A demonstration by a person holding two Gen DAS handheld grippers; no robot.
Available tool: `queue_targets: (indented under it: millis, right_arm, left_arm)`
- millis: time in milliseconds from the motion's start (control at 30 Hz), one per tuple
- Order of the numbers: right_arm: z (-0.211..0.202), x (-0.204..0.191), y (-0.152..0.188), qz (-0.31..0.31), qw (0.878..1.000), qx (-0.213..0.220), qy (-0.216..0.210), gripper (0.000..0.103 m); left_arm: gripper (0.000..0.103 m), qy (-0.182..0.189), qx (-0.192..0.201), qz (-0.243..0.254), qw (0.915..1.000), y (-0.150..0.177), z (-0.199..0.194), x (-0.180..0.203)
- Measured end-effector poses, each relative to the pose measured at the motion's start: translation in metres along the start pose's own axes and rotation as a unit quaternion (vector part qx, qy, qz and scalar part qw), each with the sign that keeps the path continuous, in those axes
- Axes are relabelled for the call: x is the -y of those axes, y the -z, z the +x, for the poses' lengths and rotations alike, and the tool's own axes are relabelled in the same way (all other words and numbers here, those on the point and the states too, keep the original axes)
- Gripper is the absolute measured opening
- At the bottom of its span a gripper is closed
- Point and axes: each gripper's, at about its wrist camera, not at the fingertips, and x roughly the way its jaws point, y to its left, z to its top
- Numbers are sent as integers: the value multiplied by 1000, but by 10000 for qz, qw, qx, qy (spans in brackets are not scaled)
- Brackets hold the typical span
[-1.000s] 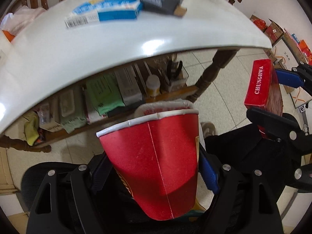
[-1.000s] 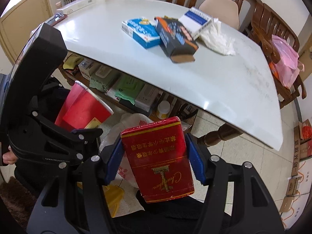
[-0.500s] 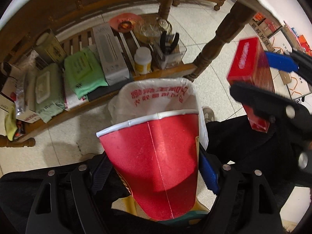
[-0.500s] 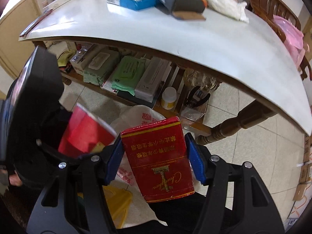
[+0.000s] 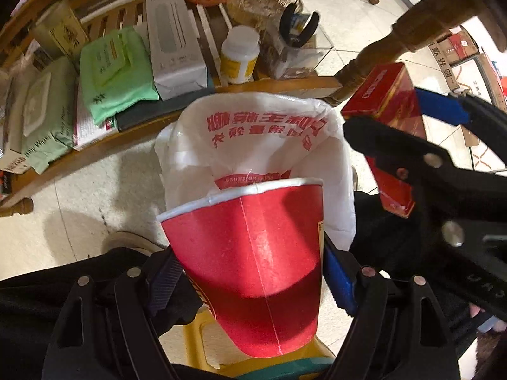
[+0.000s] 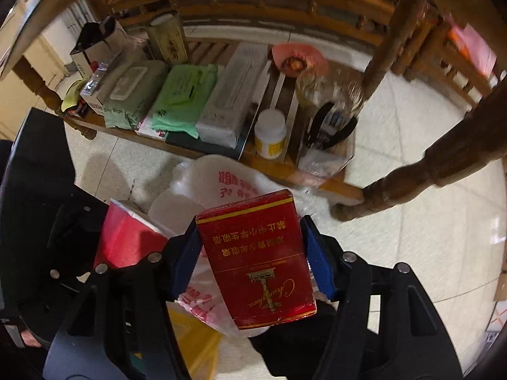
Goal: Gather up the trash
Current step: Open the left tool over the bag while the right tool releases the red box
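Both pieces of trash are in hand and poised over the white plastic bag (image 5: pixel 253 145), so the step in hand looks like the drop-off. The left gripper (image 5: pixel 250 272) is clamped wide around a red paper cup (image 5: pixel 250 253), its pads pressing the cup's sides, the cup's white rim toward 12 o'clock and overlapping the near edge of the bag's open mouth. The right gripper (image 6: pixel 253 253) is closed about halfway on a red cigarette pack (image 6: pixel 256 259), blue pads flat against its two long sides; in the left wrist view that pack (image 5: pixel 386 95) sits at 2 o'clock, just beside the bag's rim and not clearly over the opening. The bag stands on the tiled floor (image 5: pixel 79 190) in front of a low wooden shelf (image 5: pixel 285 84) crowded with wipes packets and a small white bottle (image 5: pixel 239 53). The next move likely calls for carrying each item squarely over the mouth, the pack inward toward 9 o'clock, before letting the tongs spread. The thin bag wall may fold if nudged.
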Motion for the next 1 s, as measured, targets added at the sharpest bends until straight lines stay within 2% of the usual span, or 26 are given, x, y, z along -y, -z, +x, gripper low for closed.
queue_targets:
  millis: [167, 533, 733, 800, 1000]
  right_arm:
    - [33, 1, -2, 70, 9996, -271, -19, 61]
    - [91, 23, -9, 437, 9961, -762, -48, 61]
    - [105, 22, -8, 340, 9954, -897, -22, 61]
    - [106, 22, -9, 317, 9953, -918, 26, 66]
    - [108, 21, -9, 277, 9953, -929, 18, 68]
  left_arm:
    - [77, -62, -215, -43, 9997, -6, 23, -4]
    - [78, 57, -730, -384, 9966, -24, 72, -15]
    - [80, 51, -927, -478, 9945, -29, 94, -18]
    - [82, 87, -1032, -487, 9934, -30, 98, -18]
    - [84, -66, -1078, -483, 9930, -30, 100, -17]
